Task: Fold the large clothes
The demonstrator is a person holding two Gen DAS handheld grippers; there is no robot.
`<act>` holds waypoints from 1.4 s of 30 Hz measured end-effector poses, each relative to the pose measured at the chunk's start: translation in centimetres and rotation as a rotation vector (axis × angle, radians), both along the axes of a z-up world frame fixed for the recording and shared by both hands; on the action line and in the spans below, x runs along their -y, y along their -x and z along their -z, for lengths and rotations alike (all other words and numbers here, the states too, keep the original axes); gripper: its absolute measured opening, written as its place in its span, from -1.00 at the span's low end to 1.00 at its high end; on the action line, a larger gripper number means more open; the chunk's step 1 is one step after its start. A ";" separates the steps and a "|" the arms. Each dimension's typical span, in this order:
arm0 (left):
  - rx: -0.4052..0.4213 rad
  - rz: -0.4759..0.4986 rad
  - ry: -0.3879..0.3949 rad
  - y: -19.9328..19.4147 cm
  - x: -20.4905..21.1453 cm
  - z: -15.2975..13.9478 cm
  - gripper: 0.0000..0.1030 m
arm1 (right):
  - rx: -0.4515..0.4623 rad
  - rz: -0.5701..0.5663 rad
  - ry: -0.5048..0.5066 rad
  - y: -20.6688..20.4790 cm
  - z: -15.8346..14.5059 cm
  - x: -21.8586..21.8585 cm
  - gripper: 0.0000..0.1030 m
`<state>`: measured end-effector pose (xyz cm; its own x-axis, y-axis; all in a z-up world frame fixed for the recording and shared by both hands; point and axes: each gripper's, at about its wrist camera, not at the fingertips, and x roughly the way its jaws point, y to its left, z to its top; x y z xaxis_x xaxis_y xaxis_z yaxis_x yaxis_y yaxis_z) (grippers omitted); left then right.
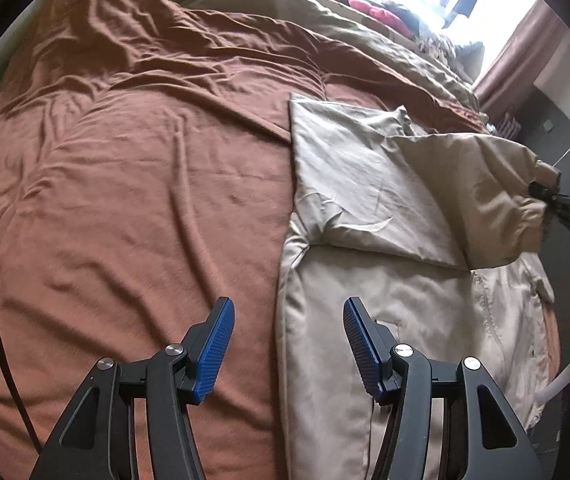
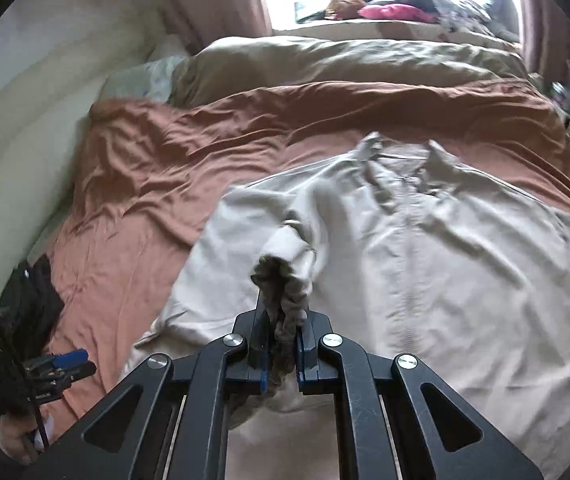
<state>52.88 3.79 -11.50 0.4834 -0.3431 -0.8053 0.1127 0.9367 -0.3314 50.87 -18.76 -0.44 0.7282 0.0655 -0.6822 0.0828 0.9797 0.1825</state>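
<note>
A beige zip jacket [image 1: 385, 208] lies spread on a rust-brown bedsheet [image 1: 133, 184]. It also shows in the right wrist view [image 2: 445, 264], zip side up. My right gripper [image 2: 283, 312] is shut on the cuff of the jacket's sleeve [image 2: 285, 280] and holds it lifted over the jacket body. In the left wrist view the right gripper [image 1: 541, 194] shows at the right edge, pinching the sleeve [image 1: 497, 200]. My left gripper [image 1: 289, 344] is open and empty, hovering over the jacket's left edge. It also shows at the lower left of the right wrist view [image 2: 73, 362].
An olive duvet [image 2: 345, 60] is bunched along the far side of the bed. Pink and dark items [image 2: 393, 10] lie on the window ledge beyond. A dark garment [image 2: 29, 300] sits at the bed's left edge. A wall [image 2: 17, 92] runs along the left.
</note>
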 end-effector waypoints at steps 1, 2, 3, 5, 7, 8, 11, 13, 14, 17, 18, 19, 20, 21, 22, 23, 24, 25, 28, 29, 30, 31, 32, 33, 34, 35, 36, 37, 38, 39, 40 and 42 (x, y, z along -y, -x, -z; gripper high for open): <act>-0.002 0.005 -0.008 -0.3 0.3 0.1 0.14 | 0.001 0.018 -0.001 0.3 0.1 1.3 -0.89; -0.005 0.010 -0.020 -0.7 0.6 0.2 0.14 | 0.001 0.028 0.001 0.0 0.1 1.9 -0.89; -0.008 0.016 -0.039 -1.1 1.1 0.3 0.14 | 0.001 0.040 -0.003 0.1 0.2 2.9 -0.89; -0.013 0.024 -0.064 -1.9 1.7 0.6 0.14 | -0.003 0.059 -0.010 0.1 -0.2 3.9 -0.89; -0.017 0.031 -0.084 -2.4 2.3 0.9 0.14 | -0.004 0.076 0.001 0.2 -0.4 4.9 -0.89; -0.019 0.034 -0.092 -2.8 2.4 1.0 0.14 | -0.006 0.083 0.014 0.1 -0.4 5.5 -0.89; -0.026 0.038 -0.122 -3.6 3.0 1.6 0.14 | -0.019 0.114 0.048 0.4 -0.6 6.9 -0.89; -0.037 0.037 -0.131 -4.0 3.3 2.1 0.14 | -0.029 0.141 0.073 0.4 -0.5 8.1 -0.89; -0.038 0.038 -0.133 -4.1 3.4 2.2 0.14 | -0.037 0.164 0.104 0.4 -0.3 8.8 -0.86; -0.041 0.045 -0.144 -4.3 3.8 2.6 0.14 | -0.084 0.233 0.135 -0.1 1.2 11.4 -0.76; -0.044 0.050 -0.151 -4.3 3.9 2.7 0.14 | -0.106 0.245 0.111 -0.2 2.0 12.4 -0.67; -0.044 0.054 -0.157 -4.3 4.0 2.7 0.14 | -0.118 0.250 0.097 -0.3 2.5 12.8 -0.61; -0.044 0.056 -0.162 -4.2 4.1 2.7 0.14 | -0.128 0.257 0.101 -0.1 3.1 13.3 -0.46; -0.044 0.061 -0.169 -4.2 4.3 2.6 0.14 | -0.126 0.267 0.118 0.0 3.2 13.5 -0.30; -0.044 0.063 -0.173 -4.1 4.3 2.6 0.14 | -0.114 0.276 0.137 0.3 3.3 13.7 -0.18; -0.044 0.063 -0.176 -4.1 4.4 2.6 0.14 | -0.104 0.276 0.127 0.6 3.3 14.0 0.18; -0.044 0.061 -0.180 -4.1 4.5 2.5 0.14 | -0.095 0.272 0.100 0.9 3.4 14.2 0.46; -0.045 0.059 -0.181 -4.1 4.6 2.5 0.14 | -0.086 0.269 0.057 1.3 3.7 14.5 0.48; -0.041 0.061 -0.184 -4.1 5.1 2.2 0.14 | -0.083 0.256 -0.042 2.4 4.6 15.4 0.48; -0.037 0.065 -0.188 -4.1 5.4 2.1 0.14 | -0.088 0.243 -0.080 2.8 5.1 15.6 0.48; -0.031 0.071 -0.195 -4.0 5.7 2.1 0.14 | -0.097 0.239 -0.095 3.2 5.5 15.7 0.48; -0.025 0.077 -0.205 -4.1 6.0 2.1 0.14 | -0.115 0.234 -0.099 3.5 6.2 15.3 0.48; -0.023 0.079 -0.213 -4.1 6.2 2.1 0.14 | -0.128 0.227 -0.100 3.8 6.7 15.3 0.48; -0.022 0.081 -0.224 -4.2 6.4 2.2 0.14 | -0.143 0.215 -0.104 4.0 7.2 15.0 0.48; -0.025 0.079 -0.236 -4.4 6.6 2.4 0.14 | -0.155 0.192 -0.116 4.1 7.9 14.3 0.47; -0.028 0.076 -0.245 -4.6 6.7 2.6 0.14 | -0.162 0.174 -0.124 4.5 8.1 14.4 0.32; -0.029 0.073 -0.249 -4.8 6.7 2.8 0.14 | -0.173 0.159 -0.127 4.8 8.4 14.7 0.12; -0.030 0.071 -0.252 -5.0 6.7 2.9 0.14 | -0.198 0.147 -0.117 4.6 9.0 14.1 0.04; -0.032 0.068 -0.258 -5.3 6.7 3.2 0.14 | -0.217 0.144 -0.103 4.3 9.5 14.3 -0.05; -0.033 0.066 -0.262 -5.5 6.8 3.3 0.14 | -0.229 0.141 -0.090 4.0 9.9 14.4 -0.16; -0.036 0.065 -0.267 -5.8 6.8 3.6 0.14 | -0.249 0.136 -0.068 3.4 10.4 14.5 -0.22; -0.040 0.067 -0.281 -6.3 7.0 4.1 0.14 | -0.275 0.139 -0.055 2.8 11.0 14.8 -0.25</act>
